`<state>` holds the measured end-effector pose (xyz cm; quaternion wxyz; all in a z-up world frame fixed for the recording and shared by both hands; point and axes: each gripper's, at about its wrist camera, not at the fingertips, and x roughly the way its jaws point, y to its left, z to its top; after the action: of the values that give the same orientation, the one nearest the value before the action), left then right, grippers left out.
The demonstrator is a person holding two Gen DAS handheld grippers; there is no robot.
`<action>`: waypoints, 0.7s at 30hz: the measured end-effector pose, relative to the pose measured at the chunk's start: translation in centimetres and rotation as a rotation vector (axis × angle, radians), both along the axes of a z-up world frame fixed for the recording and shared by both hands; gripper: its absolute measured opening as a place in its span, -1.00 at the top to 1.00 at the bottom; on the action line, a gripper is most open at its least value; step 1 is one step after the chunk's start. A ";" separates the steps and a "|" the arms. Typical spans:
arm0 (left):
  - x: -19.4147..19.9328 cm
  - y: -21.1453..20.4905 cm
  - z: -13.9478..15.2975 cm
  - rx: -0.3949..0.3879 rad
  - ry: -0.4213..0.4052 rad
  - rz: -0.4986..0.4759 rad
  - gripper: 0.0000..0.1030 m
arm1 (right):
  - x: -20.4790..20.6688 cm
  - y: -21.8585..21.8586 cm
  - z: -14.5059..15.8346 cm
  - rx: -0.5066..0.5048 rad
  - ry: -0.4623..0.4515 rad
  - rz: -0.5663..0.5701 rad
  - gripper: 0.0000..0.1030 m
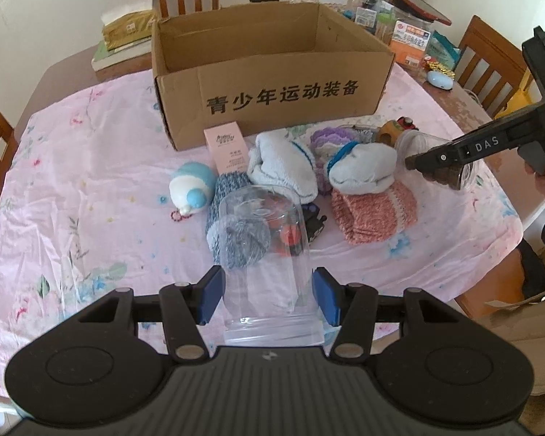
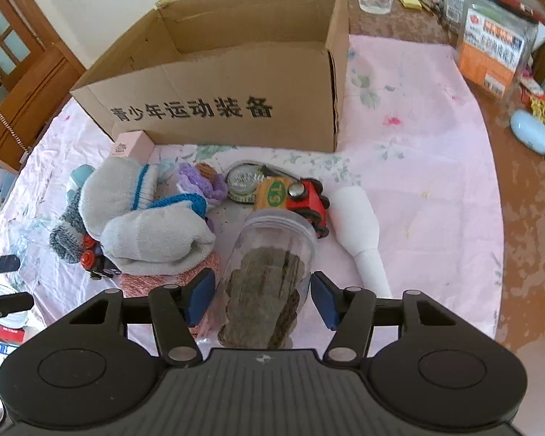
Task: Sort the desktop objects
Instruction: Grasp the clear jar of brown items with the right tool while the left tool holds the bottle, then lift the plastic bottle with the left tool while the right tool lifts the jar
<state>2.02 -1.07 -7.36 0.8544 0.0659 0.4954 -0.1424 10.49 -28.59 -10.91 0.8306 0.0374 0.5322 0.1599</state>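
Note:
My left gripper (image 1: 269, 296) is shut on an empty clear plastic jar (image 1: 269, 254), held above the pink tablecloth, base pointing away. My right gripper (image 2: 261, 296) is shut on a clear jar of brown dried pieces (image 2: 269, 276); it also shows at the right of the left wrist view (image 1: 436, 160). An open cardboard box (image 1: 269, 72) with black print stands behind a heap of socks (image 1: 283, 167), a purple knit piece (image 1: 330, 138), a pink carton (image 1: 227, 147), a blue-white plush (image 1: 192, 187) and a red toy train (image 2: 305, 198).
A white bottle (image 2: 359, 229) lies right of the train. A round tin (image 2: 241, 181) sits behind it. Packets, bottles and a blue case (image 2: 530, 136) crowd the far right of the table. Wooden chairs (image 1: 490, 61) surround the table.

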 end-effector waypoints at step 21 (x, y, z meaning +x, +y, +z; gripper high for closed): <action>1.5 -0.9 0.6 -0.008 -0.022 -0.071 -0.04 | -0.5 0.0 -1.5 -0.076 0.073 0.066 -0.13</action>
<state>3.55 -1.97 -6.77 0.8544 0.0814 0.4829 -0.1737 9.97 -28.56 -12.41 0.8057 -0.0059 0.5687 0.1654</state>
